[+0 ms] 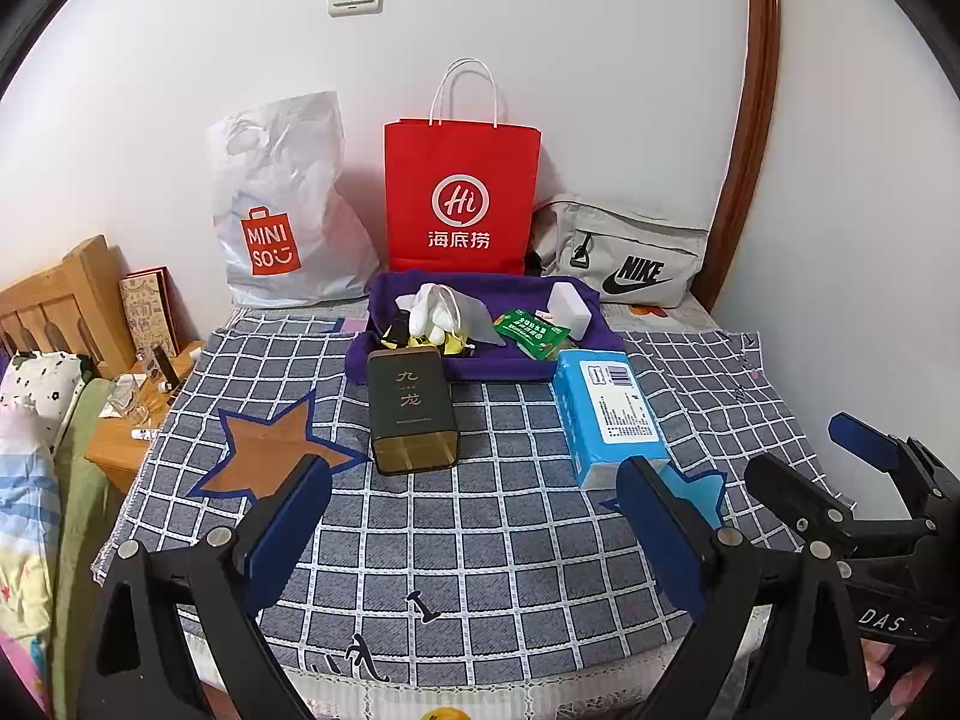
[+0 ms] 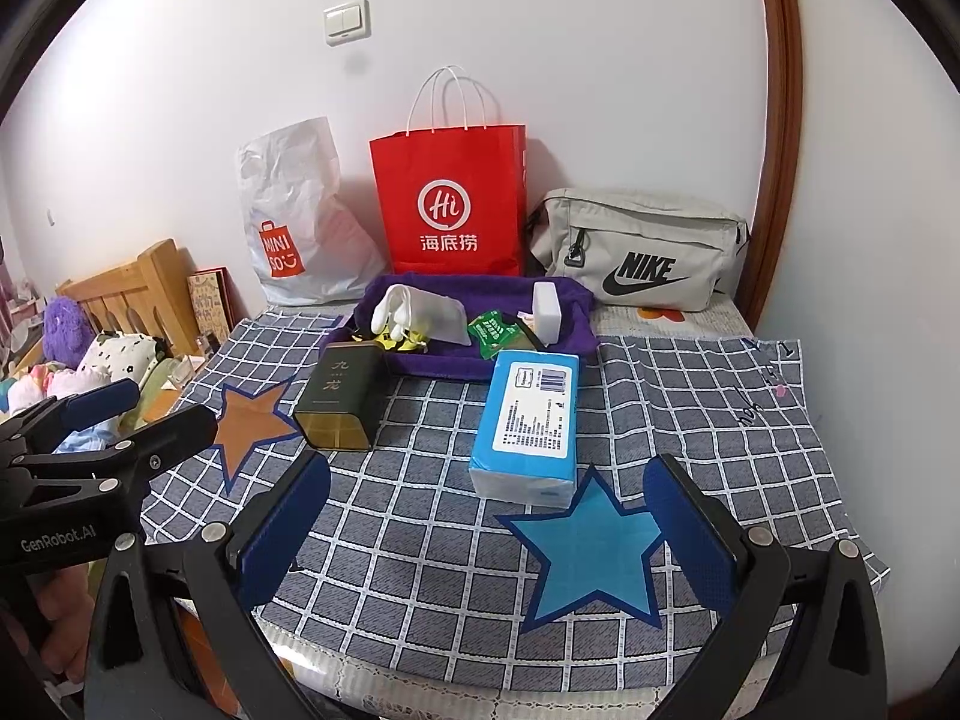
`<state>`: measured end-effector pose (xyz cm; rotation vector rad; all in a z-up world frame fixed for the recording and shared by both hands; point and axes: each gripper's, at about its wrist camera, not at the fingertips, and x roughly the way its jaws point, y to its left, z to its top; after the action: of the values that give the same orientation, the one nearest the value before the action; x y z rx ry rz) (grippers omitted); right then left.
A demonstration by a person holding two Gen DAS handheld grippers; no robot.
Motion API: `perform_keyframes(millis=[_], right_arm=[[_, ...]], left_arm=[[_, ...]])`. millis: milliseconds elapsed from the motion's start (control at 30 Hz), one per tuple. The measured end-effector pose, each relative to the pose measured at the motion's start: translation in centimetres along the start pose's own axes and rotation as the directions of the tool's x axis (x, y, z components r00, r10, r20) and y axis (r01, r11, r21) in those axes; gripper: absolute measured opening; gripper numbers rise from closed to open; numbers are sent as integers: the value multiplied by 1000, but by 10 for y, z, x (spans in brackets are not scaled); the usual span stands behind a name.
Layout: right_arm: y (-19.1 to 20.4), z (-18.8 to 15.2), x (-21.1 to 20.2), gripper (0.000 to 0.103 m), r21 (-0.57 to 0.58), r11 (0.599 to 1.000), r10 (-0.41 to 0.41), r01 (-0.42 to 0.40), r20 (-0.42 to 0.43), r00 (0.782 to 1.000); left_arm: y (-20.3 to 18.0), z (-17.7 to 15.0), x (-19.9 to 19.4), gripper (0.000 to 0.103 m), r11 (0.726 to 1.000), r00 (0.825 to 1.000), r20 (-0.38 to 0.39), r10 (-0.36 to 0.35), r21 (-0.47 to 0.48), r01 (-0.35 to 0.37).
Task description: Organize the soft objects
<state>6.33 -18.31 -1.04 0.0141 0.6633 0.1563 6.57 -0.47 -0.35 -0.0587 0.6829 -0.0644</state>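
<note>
I am hovering my left gripper (image 1: 474,516) and right gripper (image 2: 489,516) spread and empty over the counter (image 2: 420,540), since the tissue pack (image 2: 528,420) is lying at twelve o'clock ahead of the right one, near the purple tray (image 2: 480,291).

The checked tablecloth (image 2: 456,540) is coarse woven cloth, matt, with flat printed stars, and the purple tray (image 2: 432,360) on it looks like soft, fuzzy fabric. The blue tissue pack (image 2: 528,420) wears thin glossy plastic film with a paper-like label, while the dark tin (image 2: 339,399) has a smooth, faintly shiny metal look. Behind stand a matt red paper bag (image 2: 450,198), a crinkled glossy white plastic bag (image 2: 300,210), a grey woven cloth pouch (image 2: 642,252) and a varnished wooden headboard (image 2: 132,288).
</note>
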Motion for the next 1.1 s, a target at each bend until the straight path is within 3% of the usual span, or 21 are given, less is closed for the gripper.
perform_keyframes(millis=[1100], right_arm=[[0, 2, -7, 103, 5, 1000, -6, 6, 3, 1000]], left_arm=[[-3, 0, -1, 96, 1000, 1000, 4, -4, 3, 4]])
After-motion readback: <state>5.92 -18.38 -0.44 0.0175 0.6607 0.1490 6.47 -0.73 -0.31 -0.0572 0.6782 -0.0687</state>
